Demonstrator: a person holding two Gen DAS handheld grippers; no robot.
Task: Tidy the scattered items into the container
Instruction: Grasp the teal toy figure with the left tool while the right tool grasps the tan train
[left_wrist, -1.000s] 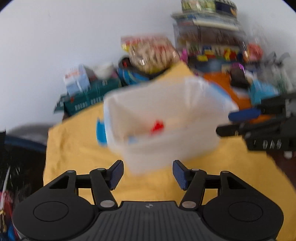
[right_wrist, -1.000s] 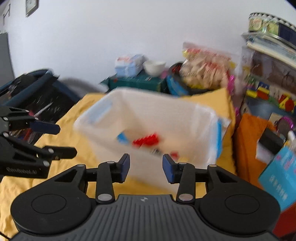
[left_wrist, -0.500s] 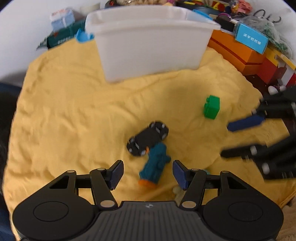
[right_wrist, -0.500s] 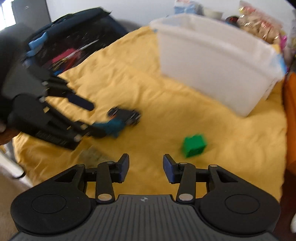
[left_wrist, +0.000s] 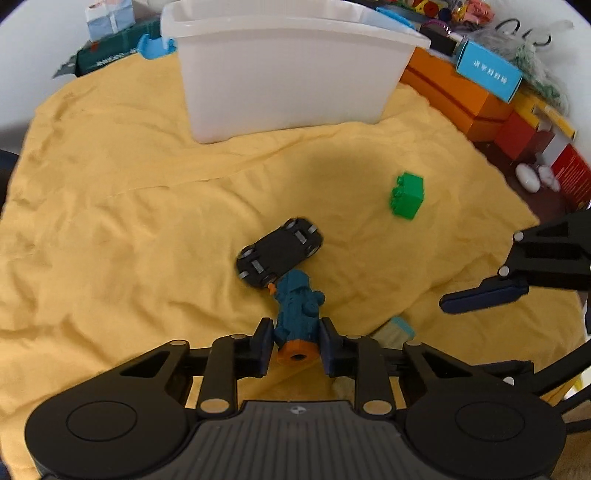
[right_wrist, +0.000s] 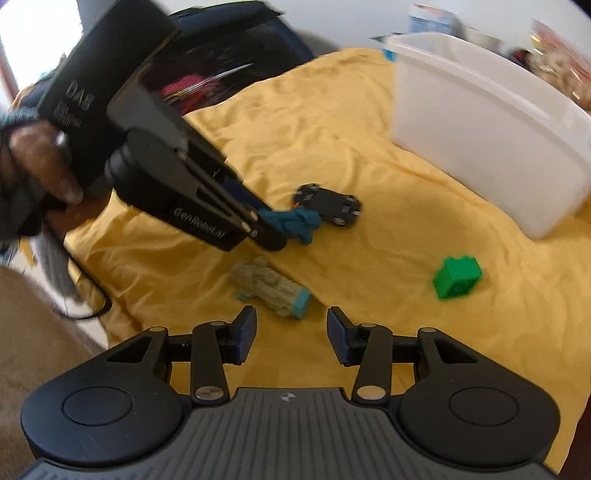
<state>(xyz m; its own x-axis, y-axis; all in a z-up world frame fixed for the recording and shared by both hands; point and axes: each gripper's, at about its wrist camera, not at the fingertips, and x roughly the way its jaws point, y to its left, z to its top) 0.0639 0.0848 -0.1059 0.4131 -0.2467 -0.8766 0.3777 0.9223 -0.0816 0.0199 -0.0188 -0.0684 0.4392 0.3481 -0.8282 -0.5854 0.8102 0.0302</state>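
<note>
**Inspector A:** What writing did we record?

**Inspector B:** On the left gripper (right_wrist: 273, 225), seen from the right wrist, we read "DAS" on its black body and "GenRobot.AI" along its side. A light blue carton (left_wrist: 487, 70) carried white characters too small for us to read.

**Inspector A:** And the left tongs?

**Inspector B:** We found them closed in around the teal plastic toy with the orange end cap (left_wrist: 297, 317), one blue pad at each flank. We could not confirm firm contact. The toy lay on the wrinkled yellow cloth (left_wrist: 110, 229), its far end touching the overturned black toy car (left_wrist: 279, 252).

**Inspector A:** The right tongs?

**Inspector B:** The right gripper (right_wrist: 291, 334) stood wide apart and held nothing. The grey toy vehicle with the light blue end (right_wrist: 273, 288) lay just ahead of its left finger; the green building block (right_wrist: 458, 277) lay further right.

**Inspector A:** The container?

**Inspector B:** The white translucent plastic tub (left_wrist: 288, 66) stood upright at the far side of the cloth, well apart from all four toys.
</note>
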